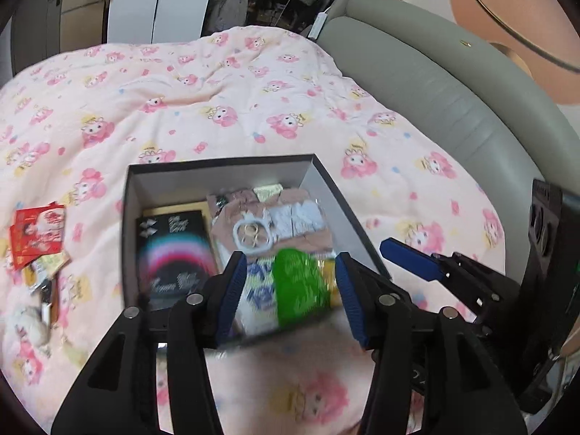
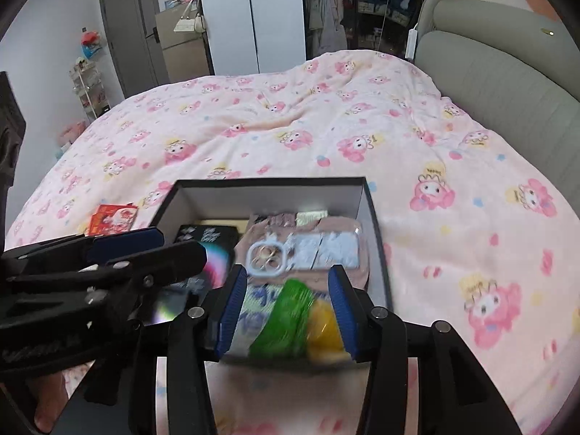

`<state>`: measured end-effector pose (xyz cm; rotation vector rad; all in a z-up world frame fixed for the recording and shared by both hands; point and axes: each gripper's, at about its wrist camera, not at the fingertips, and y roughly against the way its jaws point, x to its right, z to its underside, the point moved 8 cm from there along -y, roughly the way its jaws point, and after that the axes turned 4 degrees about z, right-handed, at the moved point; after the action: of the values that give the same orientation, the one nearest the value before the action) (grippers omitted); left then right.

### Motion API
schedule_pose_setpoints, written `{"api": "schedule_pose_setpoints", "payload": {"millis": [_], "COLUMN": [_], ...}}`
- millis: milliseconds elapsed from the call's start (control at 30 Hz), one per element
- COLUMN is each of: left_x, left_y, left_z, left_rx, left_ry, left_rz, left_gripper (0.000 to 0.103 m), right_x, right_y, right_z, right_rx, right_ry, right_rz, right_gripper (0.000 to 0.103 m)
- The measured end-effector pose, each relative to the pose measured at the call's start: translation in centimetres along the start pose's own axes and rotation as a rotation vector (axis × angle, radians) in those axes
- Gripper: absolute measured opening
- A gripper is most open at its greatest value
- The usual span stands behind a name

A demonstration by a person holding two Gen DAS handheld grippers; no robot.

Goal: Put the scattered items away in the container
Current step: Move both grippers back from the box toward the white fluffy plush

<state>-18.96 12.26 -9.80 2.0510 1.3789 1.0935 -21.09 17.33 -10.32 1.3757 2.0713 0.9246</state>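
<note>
Both claws, left claw (image 1: 290, 290) and right claw (image 2: 288, 308), stand wide and empty above the box (image 1: 328, 181); next, the red packets (image 1: 36, 233) at frame left need fetching.

I note a pink cartoon-print blanket (image 2: 290, 137) covering the bed, grey padded headboard (image 2: 507, 83) alongside, white wardrobe (image 2: 253, 14) beyond.

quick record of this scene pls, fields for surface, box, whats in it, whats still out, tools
surface: pink blanket on a bed
box: open black box, white inside
in box: green packet, white ring, black card, other packets
still out: red packets, left of box
left tool: open, holds nothing
right tool: open, holds nothing
</note>
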Motion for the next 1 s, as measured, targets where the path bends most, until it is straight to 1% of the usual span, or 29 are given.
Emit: {"api": "schedule_pose_setpoints", "payload": {"millis": [67, 167, 300, 333, 367, 433, 467, 567, 600, 733, 833, 933, 1000], "left_x": [0.0, -0.3, -1.3, -1.5, -2.1, -3.1, -3.9, -6.1, -7.1, -10.3, -13.4, -16.2, -18.9], "left_y": [1.7, 3.8, 6.1, 6.7, 7.4, 8.6, 9.3, 10.8, 11.5, 13.7, 15.3, 16.2, 16.8], "left_z": [1.0, 2.3, 4.5, 5.0, 5.6, 6.4, 7.0, 8.2, 8.7, 10.2, 11.1, 11.8, 12.3], "left_rx": [0.011, 0.025, 0.016, 0.019, 0.024, 0.032, 0.037, 0.053, 0.06, 0.084, 0.096, 0.1, 0.106], "left_ry": [-0.01, 0.004, 0.028, 0.032, 0.039, 0.055, 0.073, 0.128, 0.146, 0.206, 0.241, 0.3, 0.342], "left_rz": [-0.019, -0.025, -0.053, -0.062, -0.076, -0.092, -0.098, -0.127, -0.136, -0.126, -0.159, -0.151, -0.16], "left_gripper": [0.055, 0.055, 0.056, 0.057, 0.057, 0.057, 0.057, 0.057, 0.057, 0.057, 0.057, 0.057, 0.057], "right_x": [-0.9, -2.3, -4.3, -4.8, -5.4, -6.6, -7.3, -10.6, -12.2, -17.1, -20.9, -23.5, -25.0], "right_y": [1.5, 2.5, 3.9, 4.2, 4.5, 4.9, 5.0, 5.0, 4.9, 4.7, 4.1, 3.4, 2.5], "right_z": [0.7, 1.8, 3.3, 3.7, 4.1, 4.7, 5.0, 5.8, 6.0, 6.4, 6.7, 6.8, 6.7], "right_rx": [0.005, 0.019, 0.013, 0.01, 0.003, -0.003, -0.005, -0.024, -0.033, -0.044, -0.058, -0.079, -0.101], "right_ry": [0.007, 0.016, 0.02, 0.019, 0.021, 0.026, 0.029, 0.056, 0.081, 0.161, 0.215, 0.245, 0.25], "right_rz": [-0.014, -0.014, -0.052, -0.063, -0.071, -0.082, -0.09, -0.149, -0.163, -0.214, -0.236, -0.261, -0.28], "right_gripper": [0.043, 0.043, 0.043, 0.044, 0.047, 0.048, 0.048, 0.048, 0.048, 0.048, 0.048, 0.048, 0.048]}}
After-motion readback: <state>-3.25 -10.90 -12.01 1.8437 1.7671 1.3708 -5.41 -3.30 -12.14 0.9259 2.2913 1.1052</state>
